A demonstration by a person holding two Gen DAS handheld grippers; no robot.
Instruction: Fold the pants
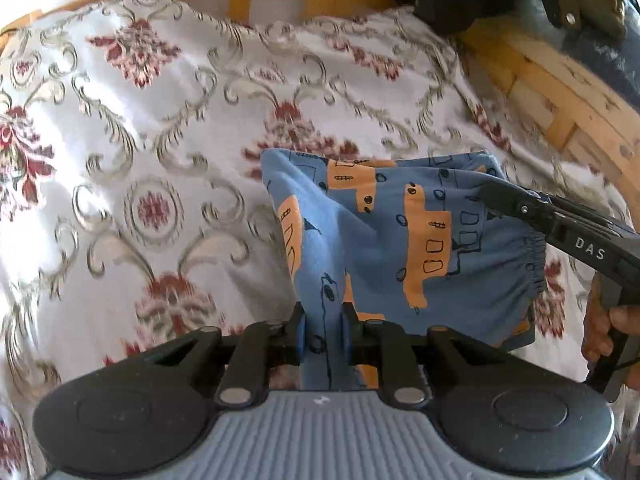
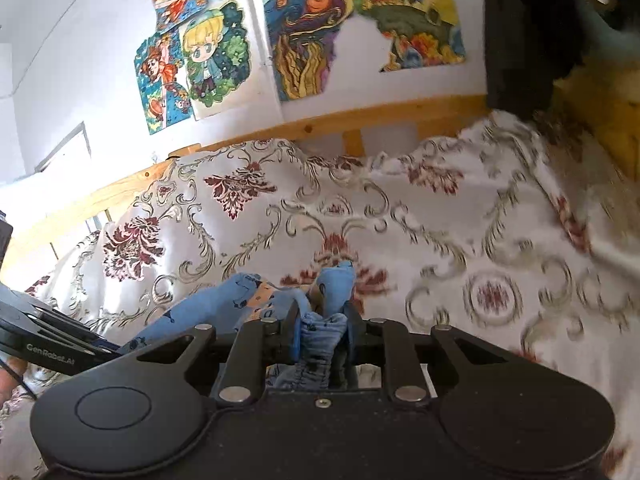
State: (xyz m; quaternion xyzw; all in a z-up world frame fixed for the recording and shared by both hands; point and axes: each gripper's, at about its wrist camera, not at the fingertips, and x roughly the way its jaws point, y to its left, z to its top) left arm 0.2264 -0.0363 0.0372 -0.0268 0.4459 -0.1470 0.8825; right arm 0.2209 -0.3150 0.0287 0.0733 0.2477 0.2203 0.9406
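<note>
the pants (image 1: 400, 240) are small and blue, with orange trucks drawn on them. they hang up in the air over a bedspread (image 1: 140, 140) that is white with red flowers and grey curls.

in the left wrist view, the left gripper (image 1: 323, 334) is at 6 o'clock. its two fingers are pressed together on a thin fold of the blue cloth, and the blue pads (image 1: 301, 336) squeeze it from both sides. the cloth runs down between the fingers and also goes up and out toward 1 o'clock. the stretchy waistband (image 1: 534, 264) is at 3 o'clock. the right gripper (image 1: 486, 196) comes in from 3 o'clock and its tip touches the top edge of the pants. a hand (image 1: 604, 332) holds its handle at 4 o'clock.

in the right wrist view, the right gripper (image 2: 323, 334) is at 6 o'clock. its fingers are clamped on a bunch of wrinkly waistband cloth (image 2: 320, 344). the pants (image 2: 240, 296) stick up past the fingertips and stretch away toward 9 o'clock, where the left gripper (image 2: 52, 344) shows at the edge.

a wooden bed frame (image 2: 380, 116) runs behind the bedspread. bright drawings (image 2: 296, 36) are stuck on the white wall at 12 o'clock.
</note>
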